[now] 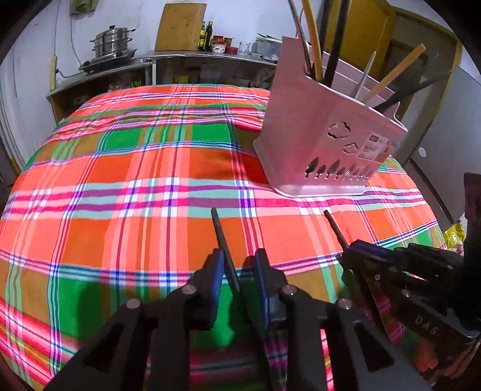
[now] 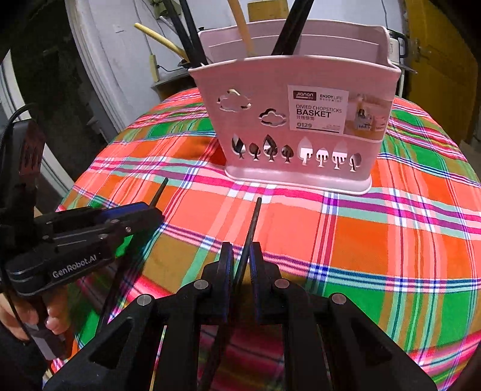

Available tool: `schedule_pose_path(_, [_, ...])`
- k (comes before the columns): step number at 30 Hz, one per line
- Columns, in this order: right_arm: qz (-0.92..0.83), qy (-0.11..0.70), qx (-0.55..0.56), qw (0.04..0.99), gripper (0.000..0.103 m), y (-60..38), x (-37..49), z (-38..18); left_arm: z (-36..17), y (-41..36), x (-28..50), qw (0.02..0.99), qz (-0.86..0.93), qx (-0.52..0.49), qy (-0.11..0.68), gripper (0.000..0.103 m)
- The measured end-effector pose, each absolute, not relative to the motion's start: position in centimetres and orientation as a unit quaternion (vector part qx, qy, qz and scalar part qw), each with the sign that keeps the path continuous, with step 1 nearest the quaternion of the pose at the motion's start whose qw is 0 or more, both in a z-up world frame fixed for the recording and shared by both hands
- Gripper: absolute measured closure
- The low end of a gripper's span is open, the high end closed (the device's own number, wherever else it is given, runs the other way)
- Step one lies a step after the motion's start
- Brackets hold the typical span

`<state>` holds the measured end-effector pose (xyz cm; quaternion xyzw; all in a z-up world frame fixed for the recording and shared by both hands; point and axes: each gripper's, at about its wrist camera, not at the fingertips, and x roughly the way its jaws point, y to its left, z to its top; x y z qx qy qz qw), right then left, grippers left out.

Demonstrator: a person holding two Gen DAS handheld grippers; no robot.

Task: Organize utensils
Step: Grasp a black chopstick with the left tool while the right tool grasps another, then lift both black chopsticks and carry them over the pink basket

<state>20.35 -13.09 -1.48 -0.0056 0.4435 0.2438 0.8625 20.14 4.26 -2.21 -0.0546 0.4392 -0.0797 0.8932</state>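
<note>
A pink divided chopsticks basket (image 1: 318,141) (image 2: 300,126) stands on the plaid tablecloth and holds several black and yellow utensils. My left gripper (image 1: 239,273) is shut on a black chopstick (image 1: 222,240) that points toward the basket. It also shows at the left of the right wrist view (image 2: 144,213) with its chopstick tip (image 2: 159,192) sticking out. My right gripper (image 2: 242,264) is shut on a second black chopstick (image 2: 252,228). In the left wrist view it (image 1: 357,249) sits at the right with its chopstick (image 1: 335,230). Both grippers hover in front of the basket.
The round table with the plaid cloth (image 1: 135,186) (image 2: 375,240) fills both views. Behind it a counter (image 1: 168,60) carries a steel pot (image 1: 112,42), a cutting board (image 1: 180,27) and bottles. A yellow door (image 2: 439,66) is at the right.
</note>
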Motion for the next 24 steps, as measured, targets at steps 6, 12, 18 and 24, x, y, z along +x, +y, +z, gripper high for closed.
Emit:
schedule_pose_path(6, [0.234, 0.444, -0.011, 0.865, 0.092, -12.8, 20.7, -1.4, -2.2, 4.0, 20.0, 0.892, -0.085, -0.047, 0.442, 0.094])
schedule_pose_path(12, [0.226, 0.444, -0.028, 0.867, 0.095, -12.3, 20.8, -1.3, -2.2, 3.5, 19.7, 0.890, -0.091, -0.037, 0.445, 0.094])
schedule_pose_path(18, [0.230, 0.444, -0.019, 0.866, 0.098, -12.6, 20.8, -0.9, -1.8, 3.4, 19.7, 0.885, -0.100, -0.048, 0.451, 0.095])
schedule_pose_path(24, [0.235, 0.420, -0.011, 0.877, 0.098, -13.4, 19.7, 1.3, 0.1, 3.5, 18.7, 0.892, -0.108, -0.056, 0.435, 0.096])
